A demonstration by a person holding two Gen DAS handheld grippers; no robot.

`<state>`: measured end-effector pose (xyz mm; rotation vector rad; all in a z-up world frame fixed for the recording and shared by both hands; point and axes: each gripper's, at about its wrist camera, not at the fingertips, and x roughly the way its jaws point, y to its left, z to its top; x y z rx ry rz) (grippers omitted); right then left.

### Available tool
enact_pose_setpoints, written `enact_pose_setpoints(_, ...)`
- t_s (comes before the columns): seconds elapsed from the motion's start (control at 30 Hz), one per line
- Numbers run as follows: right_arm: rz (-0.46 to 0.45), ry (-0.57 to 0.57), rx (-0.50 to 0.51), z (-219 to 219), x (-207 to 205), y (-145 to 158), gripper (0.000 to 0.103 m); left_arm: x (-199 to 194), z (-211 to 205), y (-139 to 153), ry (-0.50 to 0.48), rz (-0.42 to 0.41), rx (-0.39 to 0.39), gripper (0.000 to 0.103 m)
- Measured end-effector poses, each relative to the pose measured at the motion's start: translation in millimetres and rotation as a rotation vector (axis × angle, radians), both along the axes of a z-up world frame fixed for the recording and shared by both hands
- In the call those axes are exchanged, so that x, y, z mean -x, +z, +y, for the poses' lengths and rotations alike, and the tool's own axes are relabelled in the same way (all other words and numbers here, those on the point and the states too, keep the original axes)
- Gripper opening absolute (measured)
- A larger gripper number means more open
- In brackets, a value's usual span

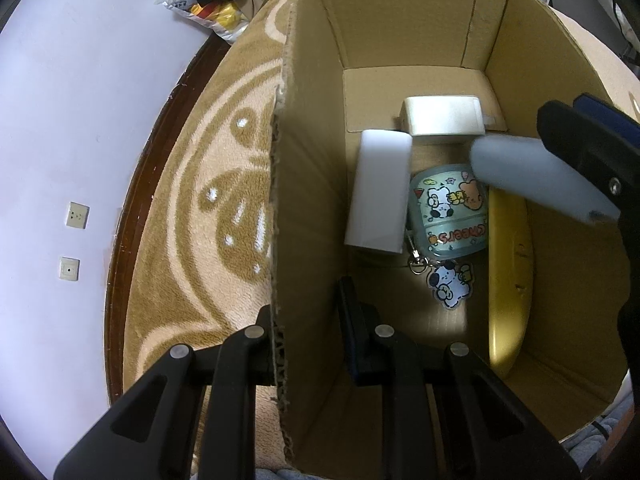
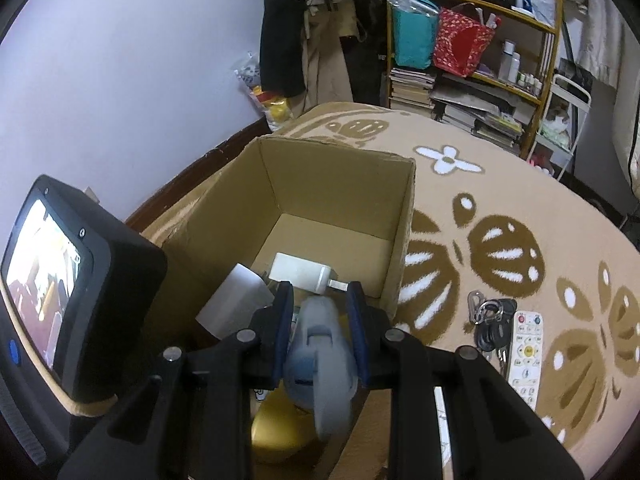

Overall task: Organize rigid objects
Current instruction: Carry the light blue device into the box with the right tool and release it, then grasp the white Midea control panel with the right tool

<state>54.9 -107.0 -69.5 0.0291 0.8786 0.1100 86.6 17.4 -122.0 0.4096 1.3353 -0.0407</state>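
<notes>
An open cardboard box [image 1: 312, 200] stands on a patterned blanket. My left gripper [image 1: 306, 312] is shut on the box's left wall, one finger outside and one inside. My right gripper [image 2: 320, 300] is shut on a grey-blue plastic handheld device [image 2: 320, 344] and holds it over the box's near right corner; the device [image 1: 532, 176] hangs tilted above the things inside. On the box floor lie a white block [image 1: 380, 192], a white charger [image 1: 444, 116], a teal cartoon case [image 1: 448, 216] with a charm [image 1: 448, 284], and a gold oblong case [image 1: 508, 280].
Right of the box, a bunch of keys [image 2: 488, 320] and a white remote [image 2: 526, 356] lie on the blanket [image 2: 500, 208]. A shelf [image 2: 472, 72] of books and bags stands at the back right. The wall [image 2: 120, 60] runs along the left, with snack bags [image 2: 264, 100] beside it.
</notes>
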Motion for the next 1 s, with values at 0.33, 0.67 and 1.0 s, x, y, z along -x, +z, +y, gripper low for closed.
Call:
enact_pose_setpoints(0.33,-0.067,-0.101,-0.025,-34,3,28,0.045,0,0,3,0.003,0.000,0.003,0.021)
enact_pose_setpoints(0.67,-0.028,-0.220,-0.078,-77,18,14,0.083,4,-3,2,-0.001,-0.005,-0.010,0.021)
enact_pose_setpoints(1.0,0.010,-0.304,-0.107,-103,42,1,0.103,6,1,5,-0.004,-0.004,0.000,0.021)
